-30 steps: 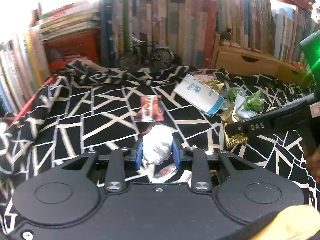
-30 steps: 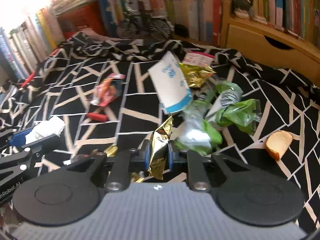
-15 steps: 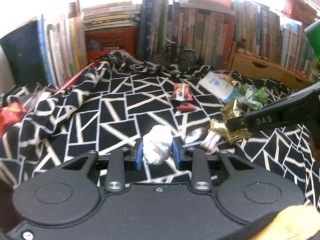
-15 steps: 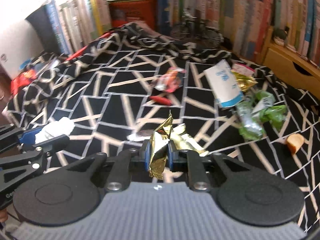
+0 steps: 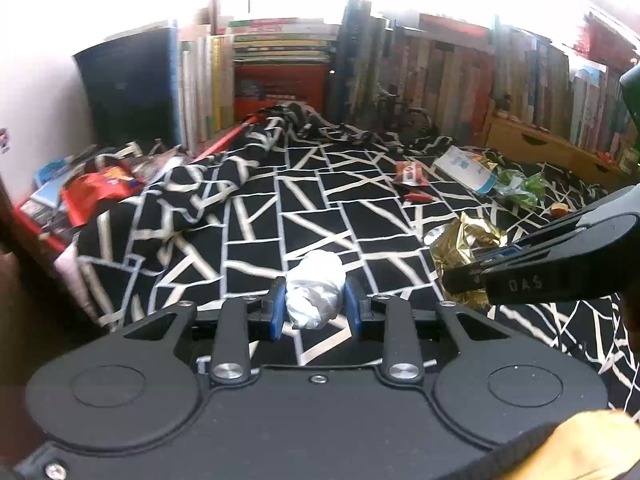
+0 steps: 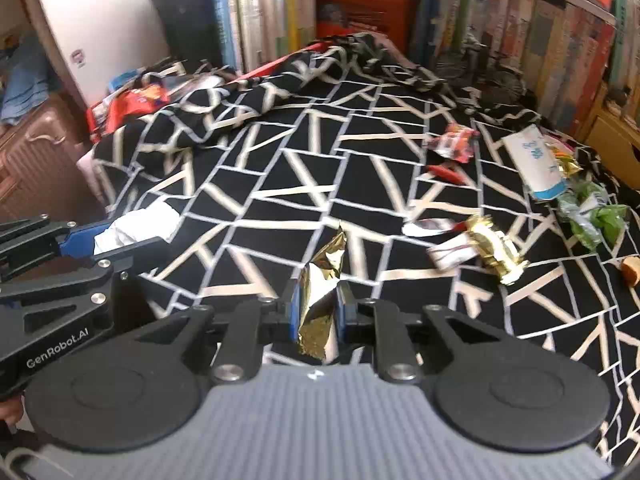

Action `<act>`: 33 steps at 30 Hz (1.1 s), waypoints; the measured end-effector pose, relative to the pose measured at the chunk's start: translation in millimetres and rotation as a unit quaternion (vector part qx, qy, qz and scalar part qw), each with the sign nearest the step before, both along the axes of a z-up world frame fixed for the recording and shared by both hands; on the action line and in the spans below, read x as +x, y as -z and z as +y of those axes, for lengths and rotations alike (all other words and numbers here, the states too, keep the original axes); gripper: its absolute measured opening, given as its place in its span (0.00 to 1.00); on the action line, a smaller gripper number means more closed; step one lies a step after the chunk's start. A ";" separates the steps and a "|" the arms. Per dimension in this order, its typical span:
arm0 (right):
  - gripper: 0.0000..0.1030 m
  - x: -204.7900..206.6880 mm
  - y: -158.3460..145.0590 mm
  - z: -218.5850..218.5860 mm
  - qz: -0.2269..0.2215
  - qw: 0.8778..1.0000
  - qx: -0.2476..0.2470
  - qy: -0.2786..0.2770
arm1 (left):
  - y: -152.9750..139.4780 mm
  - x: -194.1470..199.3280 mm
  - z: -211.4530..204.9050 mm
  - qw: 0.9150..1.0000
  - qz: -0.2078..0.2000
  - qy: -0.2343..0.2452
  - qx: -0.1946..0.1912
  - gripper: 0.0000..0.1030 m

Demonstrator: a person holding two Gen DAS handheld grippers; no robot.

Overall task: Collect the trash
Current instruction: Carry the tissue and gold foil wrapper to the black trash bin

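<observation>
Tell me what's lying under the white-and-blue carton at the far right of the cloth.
The white-and-blue carton rests on the black-and-white cloth. A gold wrapper pokes out along its right edge, and green plastic lies just past its blue end. Anything fully beneath it is hidden.

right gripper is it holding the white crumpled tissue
No, the right gripper is shut on a gold foil wrapper; the white crumpled tissue sits between the left gripper pads.
</observation>
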State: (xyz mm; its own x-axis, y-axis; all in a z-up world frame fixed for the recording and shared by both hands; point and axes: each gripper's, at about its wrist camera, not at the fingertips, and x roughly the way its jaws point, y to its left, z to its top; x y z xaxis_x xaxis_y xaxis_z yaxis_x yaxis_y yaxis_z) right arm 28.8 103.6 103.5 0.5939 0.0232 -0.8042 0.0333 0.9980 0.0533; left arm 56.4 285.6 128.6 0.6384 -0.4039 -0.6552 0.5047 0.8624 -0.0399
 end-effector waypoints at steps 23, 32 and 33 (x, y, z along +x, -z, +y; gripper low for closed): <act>0.21 -36.8 5.5 130.4 0.002 0.998 -0.010 -0.057 | -2.9 -64.8 127.5 0.999 0.000 -0.044 -0.008 0.27; 0.21 -42.4 17.9 158.3 0.014 0.997 -0.020 -0.078 | 10.8 -81.9 154.2 0.998 0.010 -0.057 0.002 0.27; 0.21 -42.7 20.6 160.4 0.017 0.997 -0.014 -0.078 | 13.4 -82.9 157.2 0.998 0.011 -0.060 0.005 0.27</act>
